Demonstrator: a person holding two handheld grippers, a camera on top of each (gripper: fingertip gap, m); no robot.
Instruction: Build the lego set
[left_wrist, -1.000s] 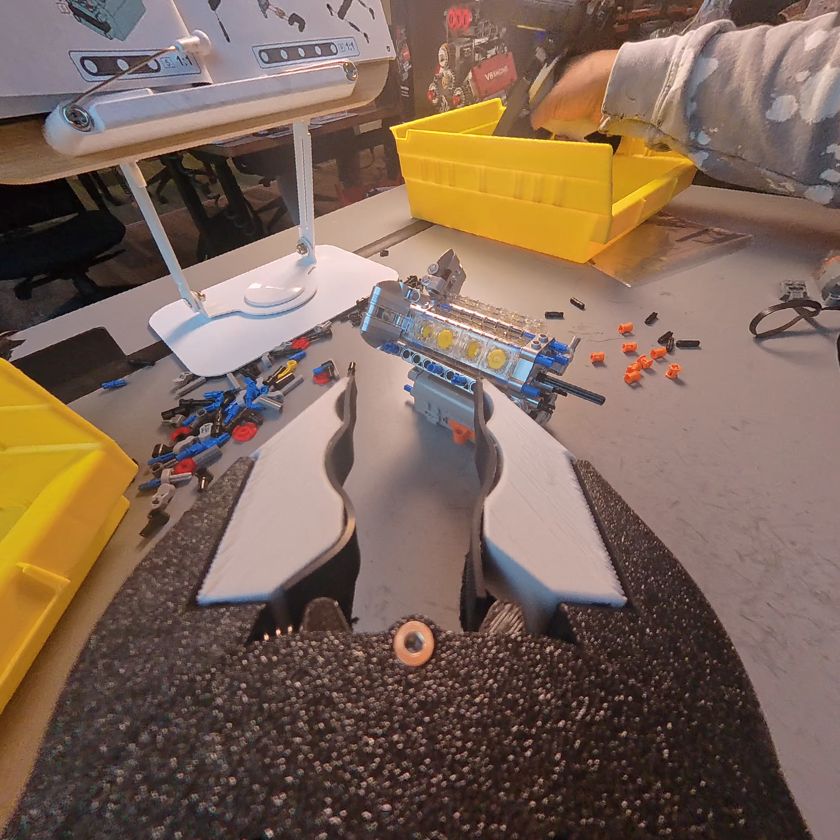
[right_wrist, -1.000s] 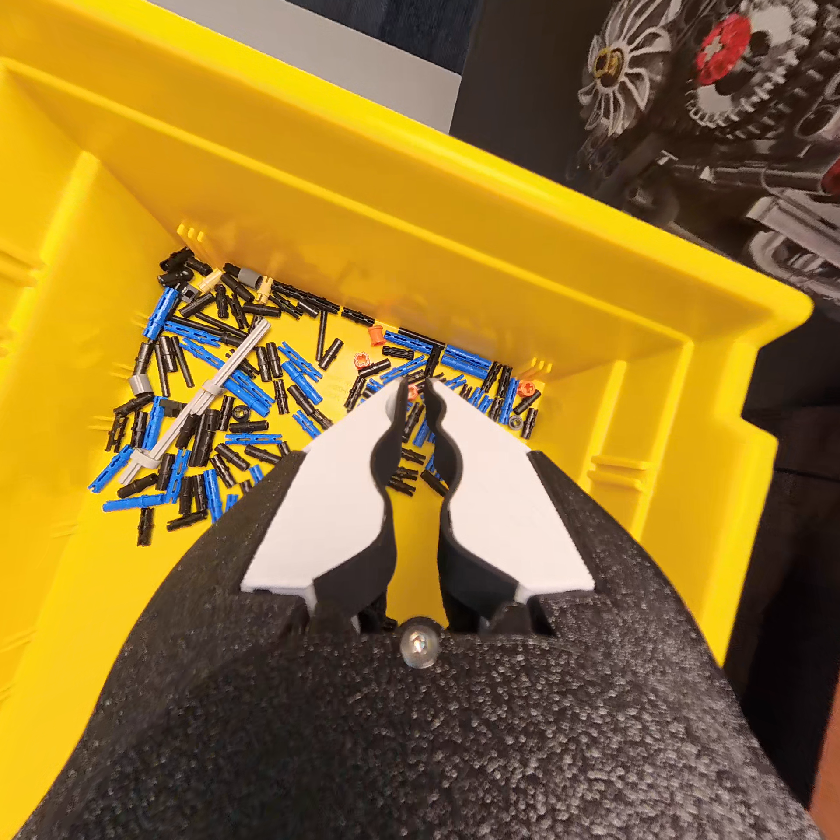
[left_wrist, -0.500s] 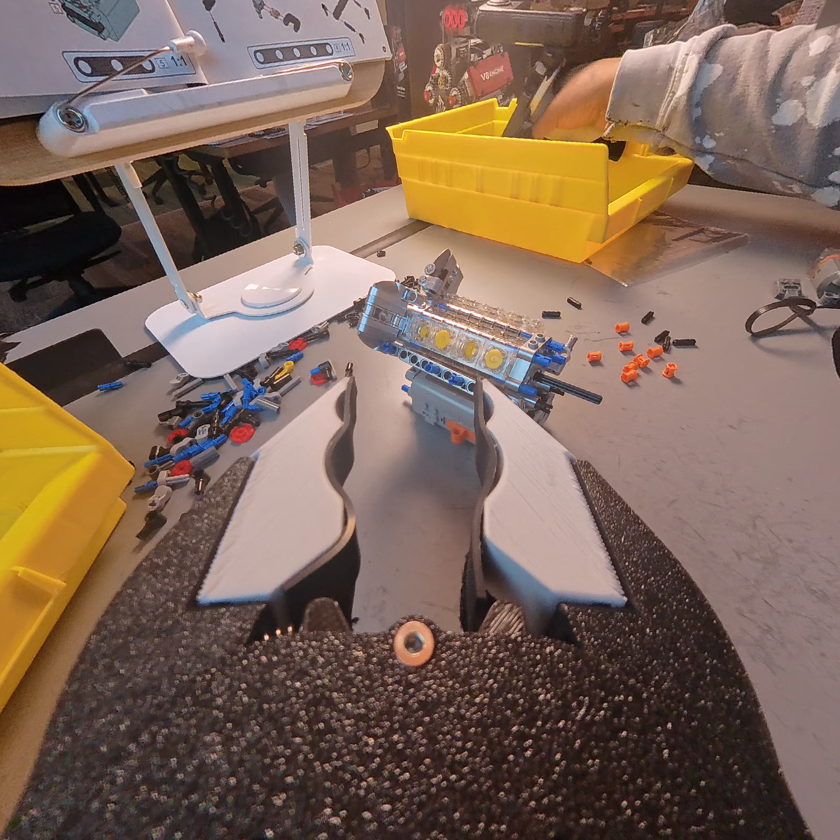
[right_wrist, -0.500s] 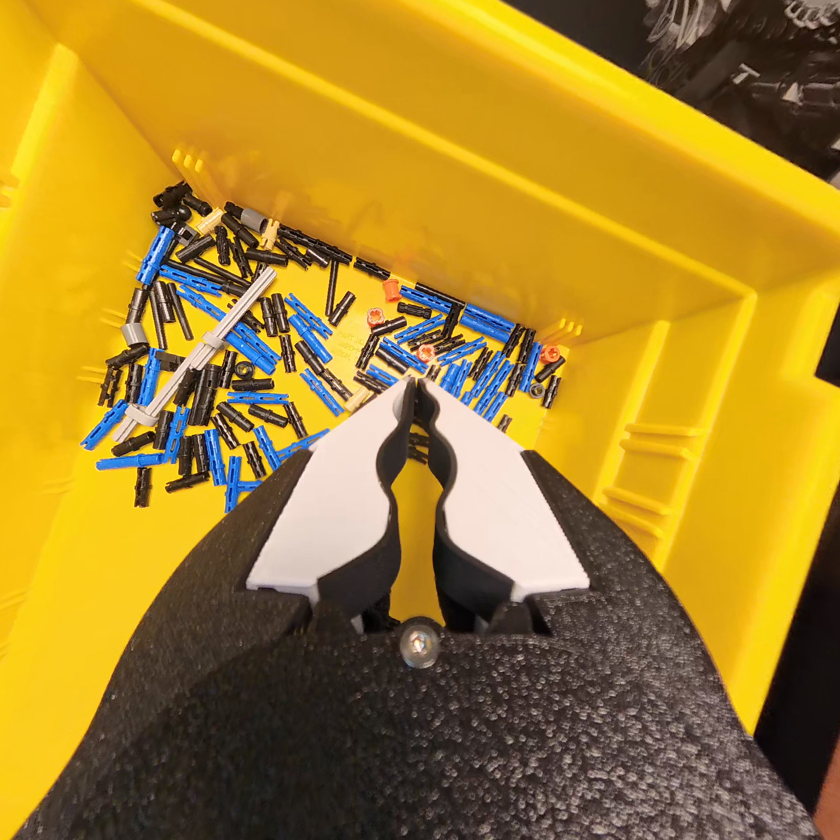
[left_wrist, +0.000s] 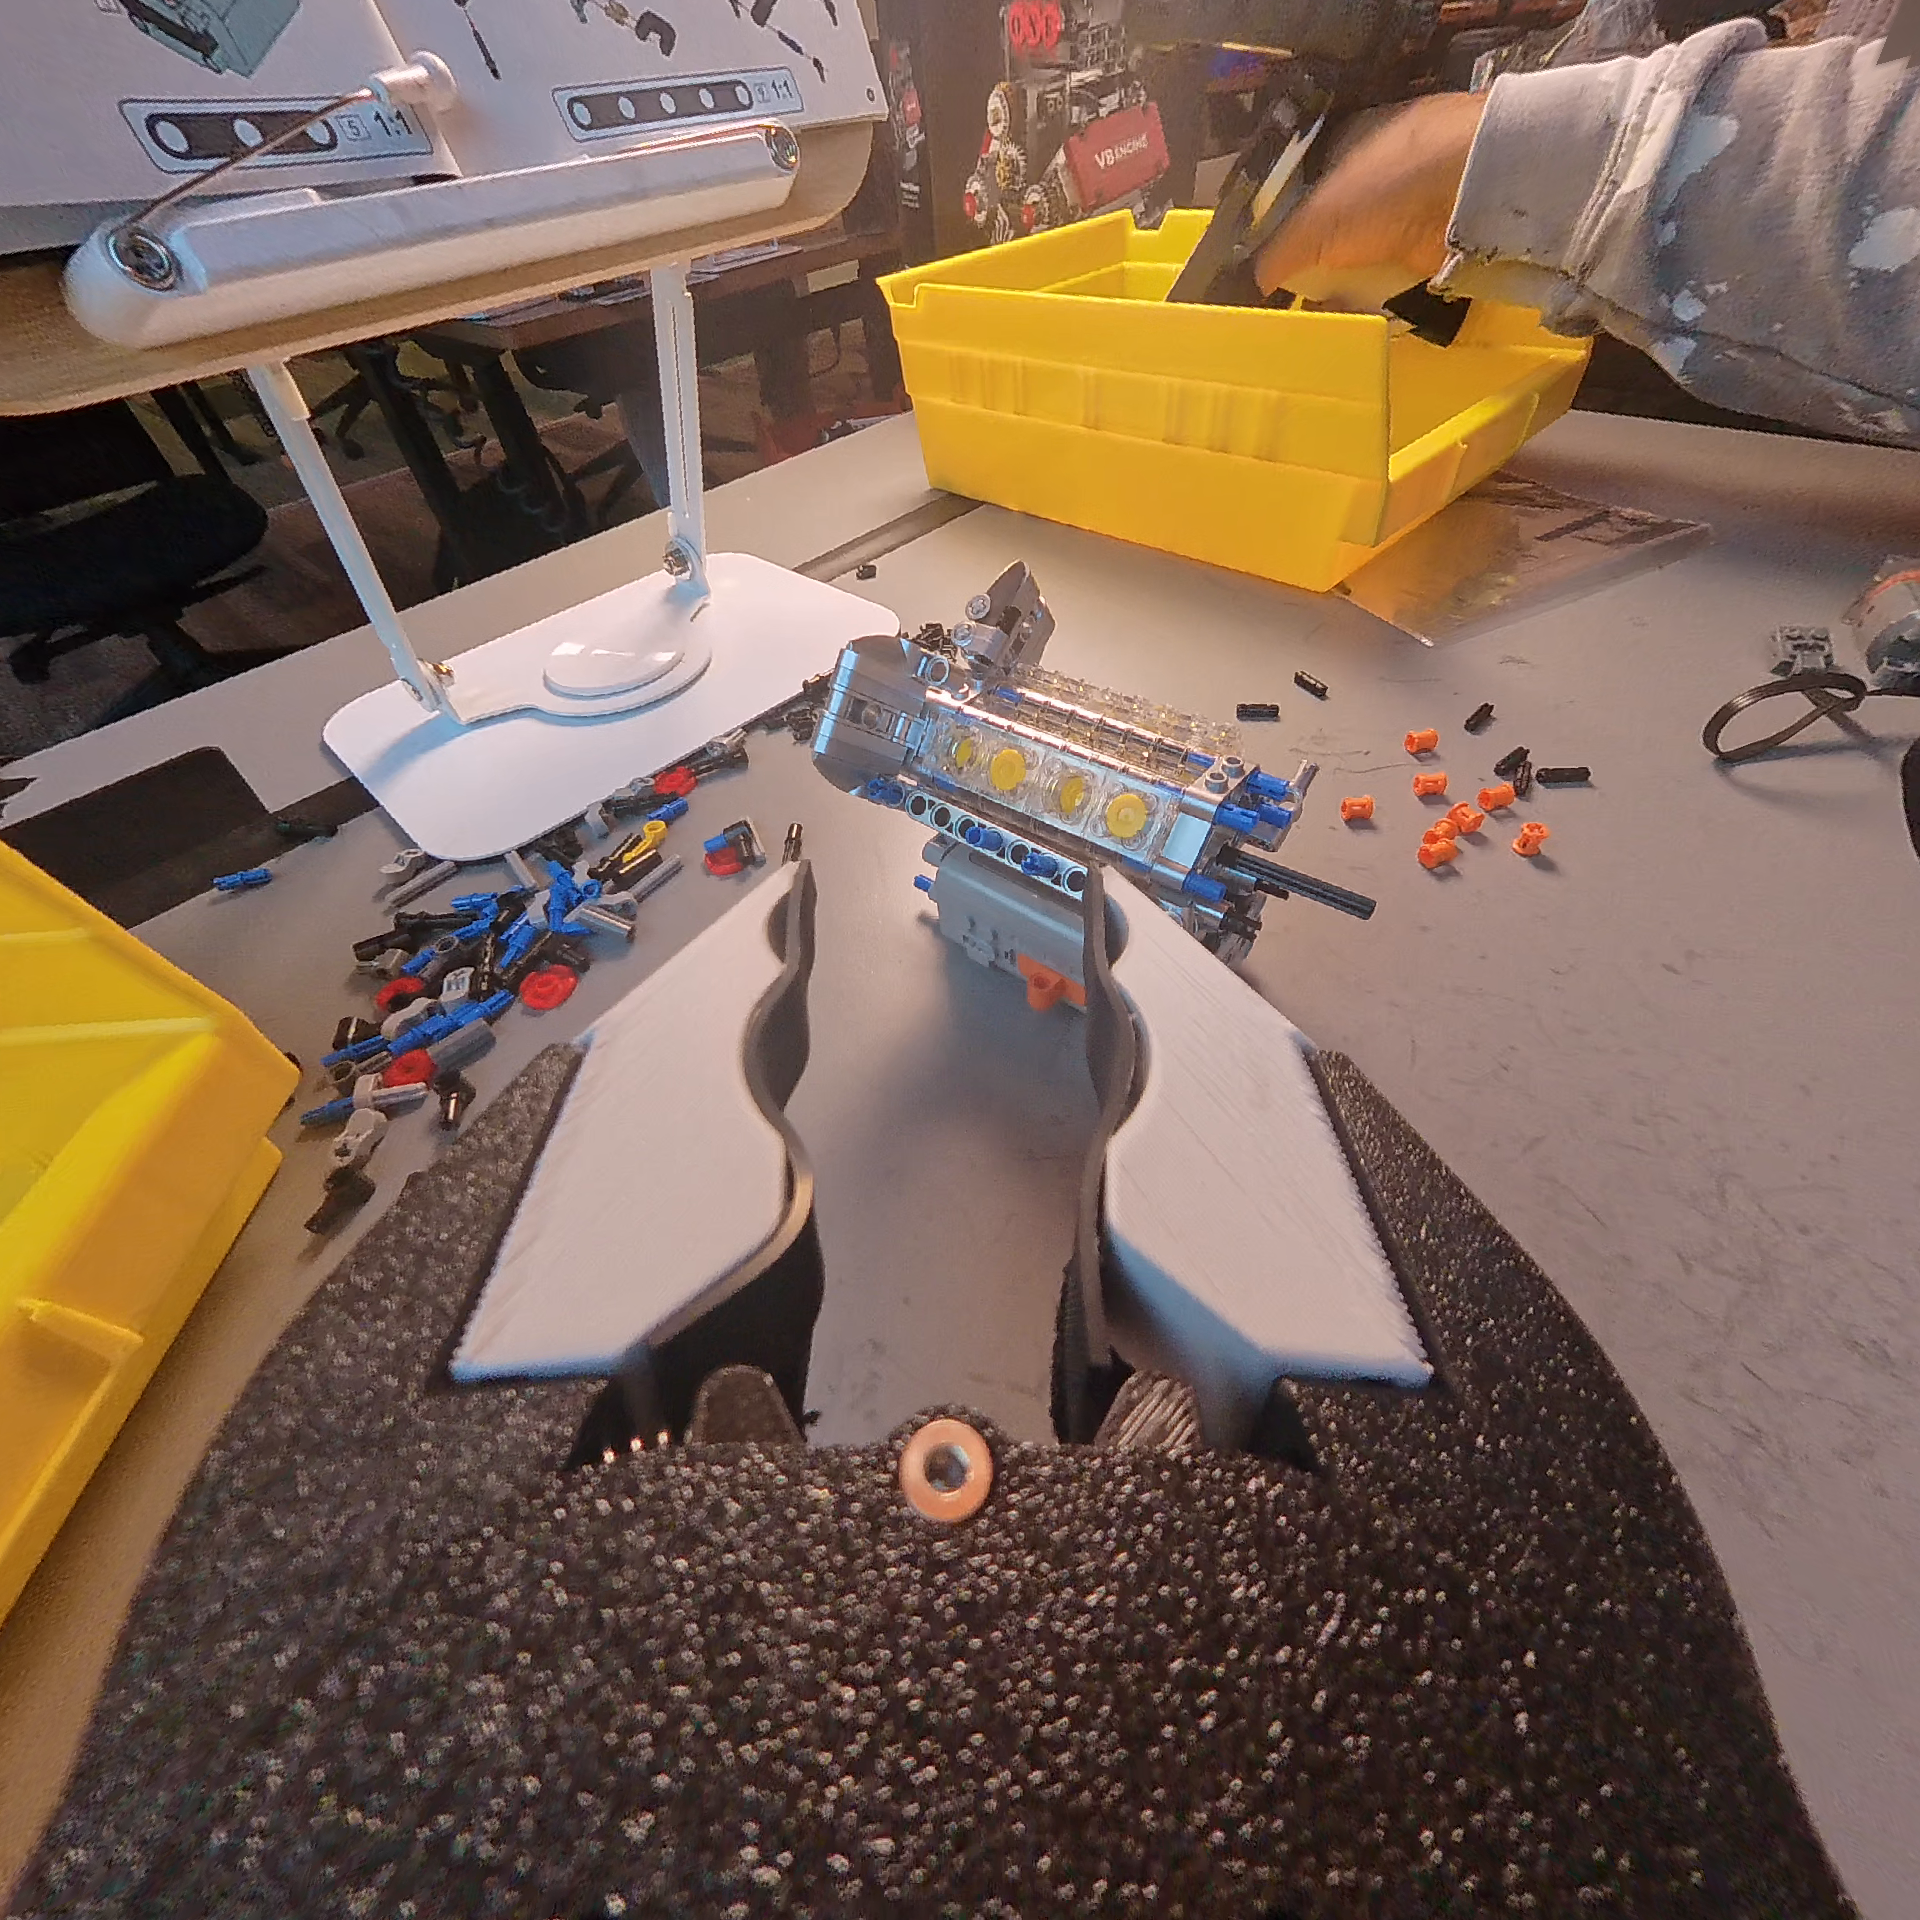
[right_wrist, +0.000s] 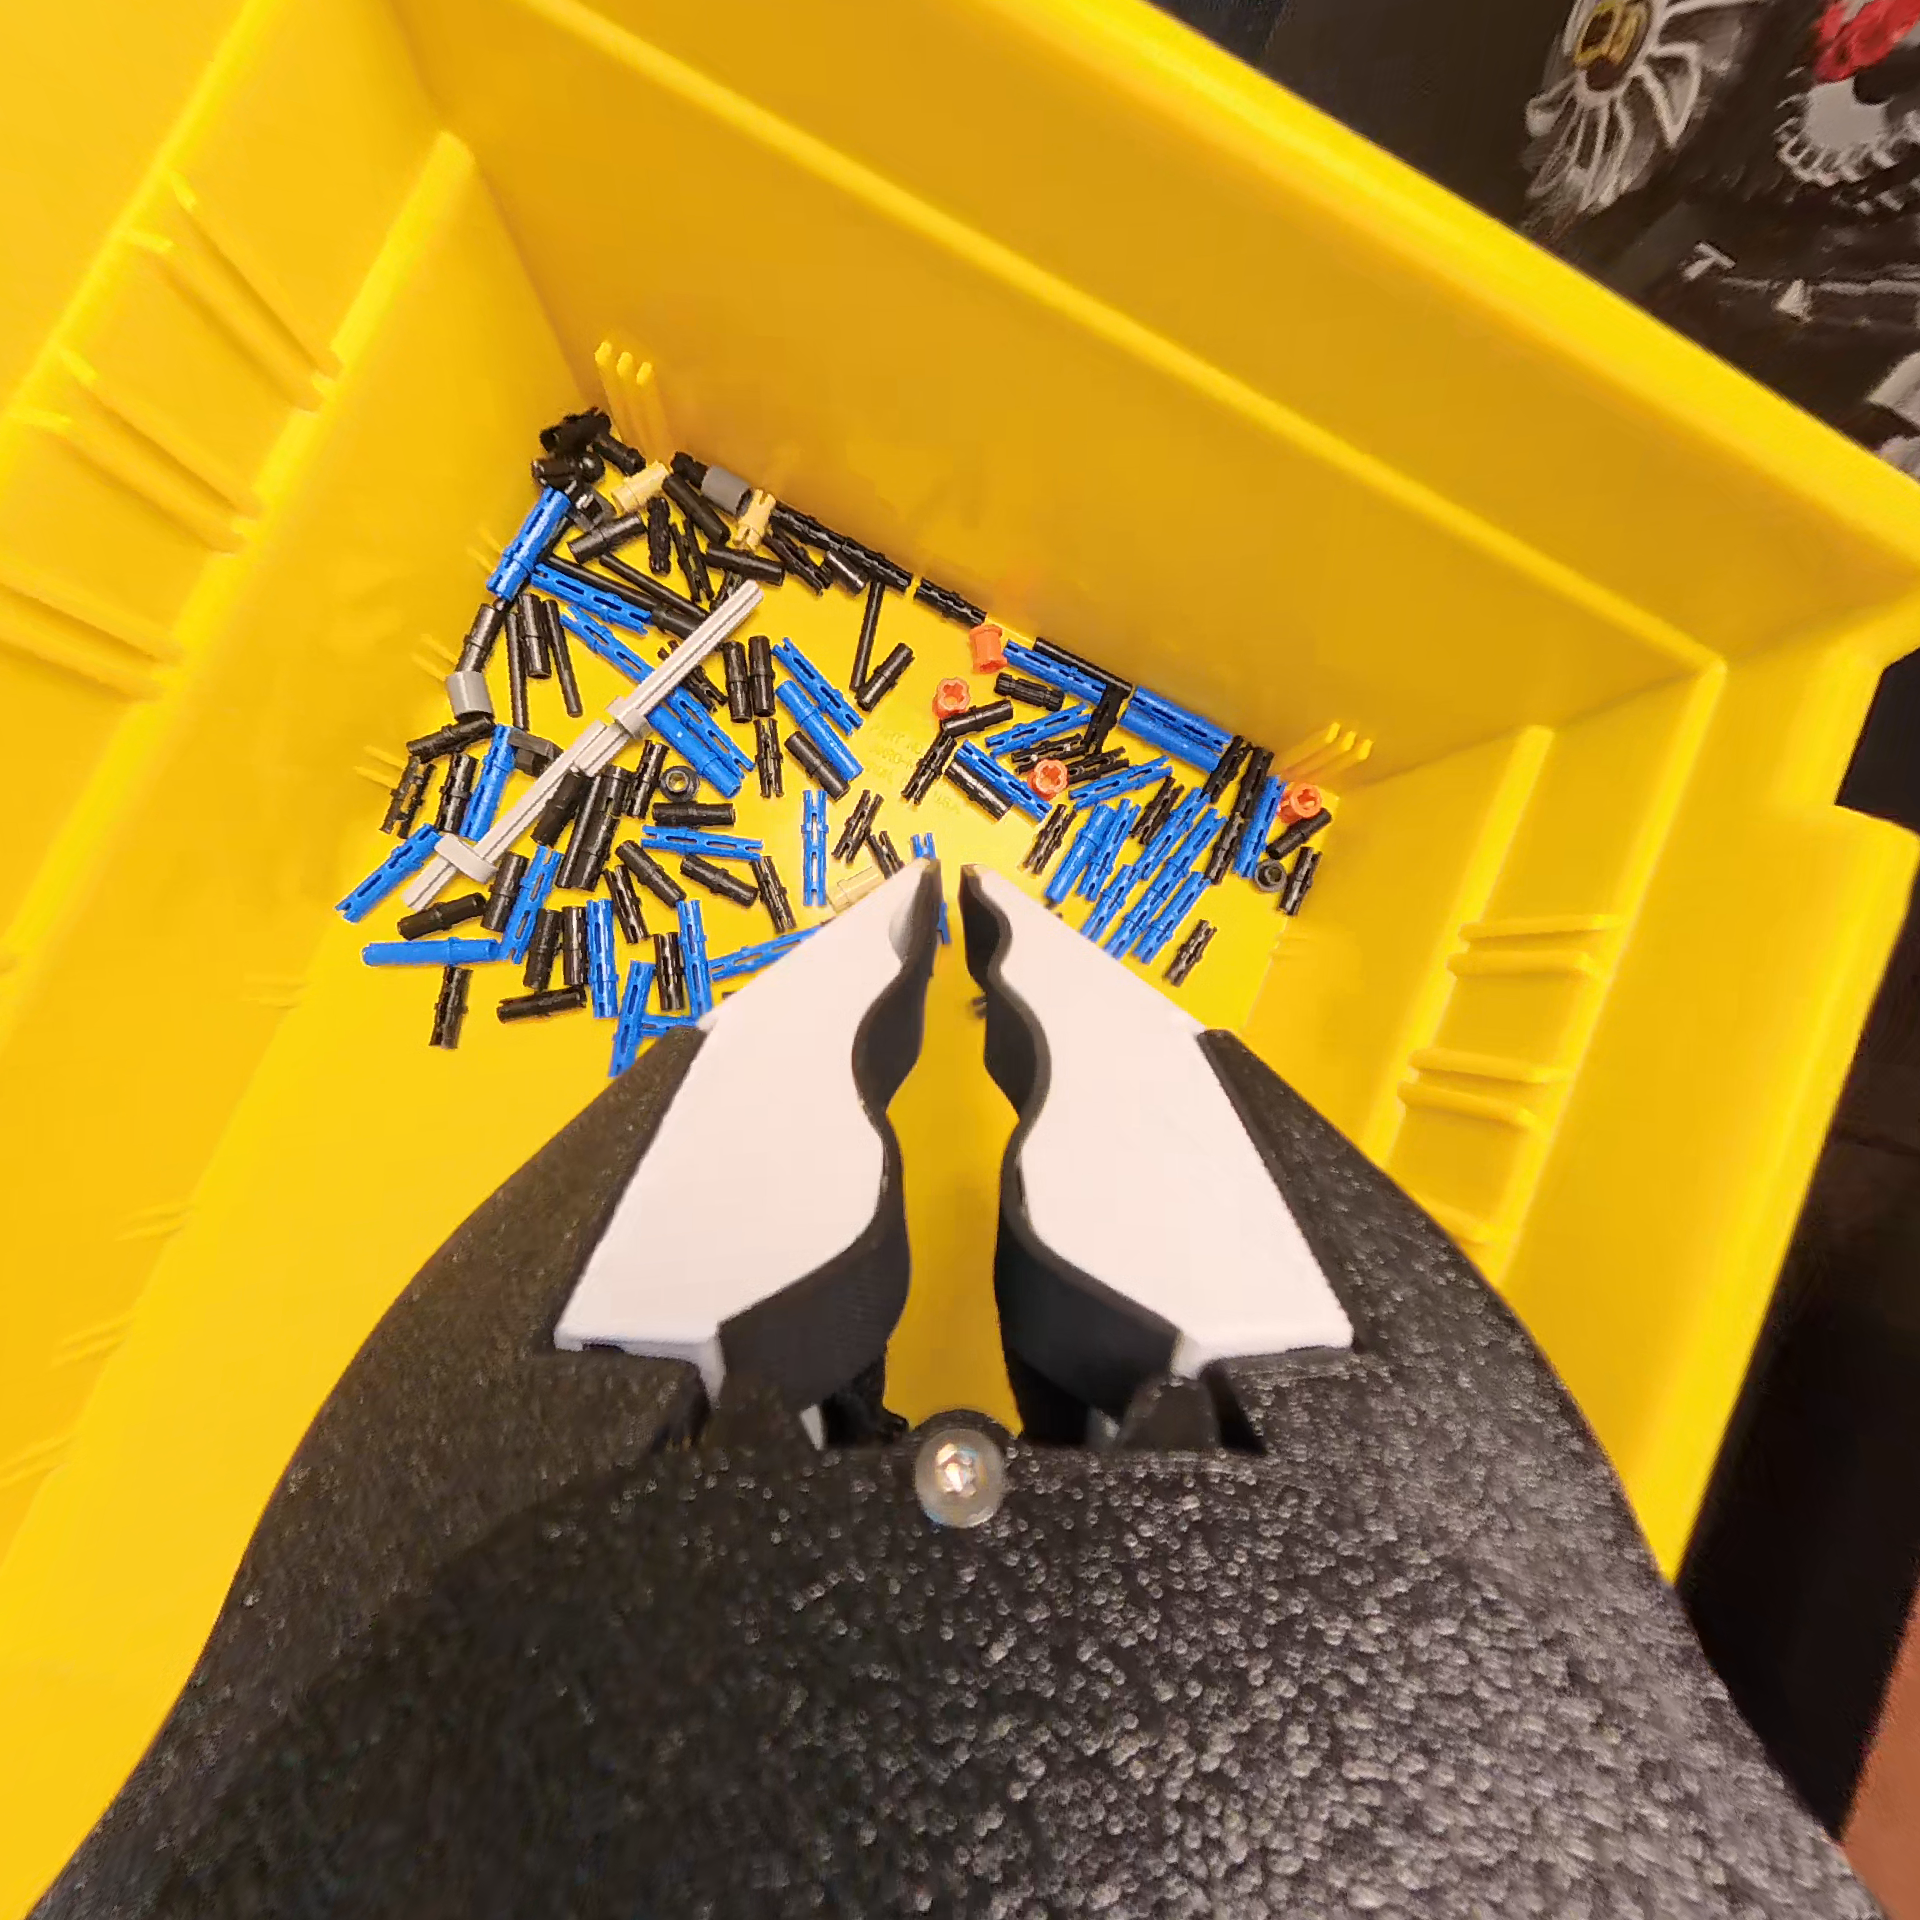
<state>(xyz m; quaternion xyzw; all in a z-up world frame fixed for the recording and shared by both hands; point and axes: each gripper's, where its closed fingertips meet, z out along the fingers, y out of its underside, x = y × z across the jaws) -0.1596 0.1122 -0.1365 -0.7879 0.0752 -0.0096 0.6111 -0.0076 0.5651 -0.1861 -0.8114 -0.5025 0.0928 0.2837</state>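
My left gripper (left_wrist: 945, 883) is open and empty, low over the grey table, just short of a brick-built engine model (left_wrist: 1049, 769) with yellow discs, a clear top and a grey base block. My right finger's tip overlaps that base in the view. My right gripper (right_wrist: 948, 883) is inside a yellow bin (right_wrist: 1091, 343), just above a heap of blue and black pins (right_wrist: 686, 748). Its jaws are almost together with a thin slit between the tips, and I cannot tell if a pin is pinched there. The left wrist view shows the same bin (left_wrist: 1143, 416) with a sleeved hand (left_wrist: 1351, 208) reaching in.
A white stand (left_wrist: 582, 727) holding instruction pages is at the back left. Loose blue, black and red parts (left_wrist: 488, 935) lie left of the model, orange bushes (left_wrist: 1455, 810) to its right. Another yellow bin (left_wrist: 114, 1143) sits at the left edge, and a black cable loop (left_wrist: 1766, 717) at the far right. One gripper's finger ends stand about 50 centimeters off the other's.
My right gripper closed from a small gap to nearly shut and pulled back up from the pins. My left gripper stayed open, barely shifting.
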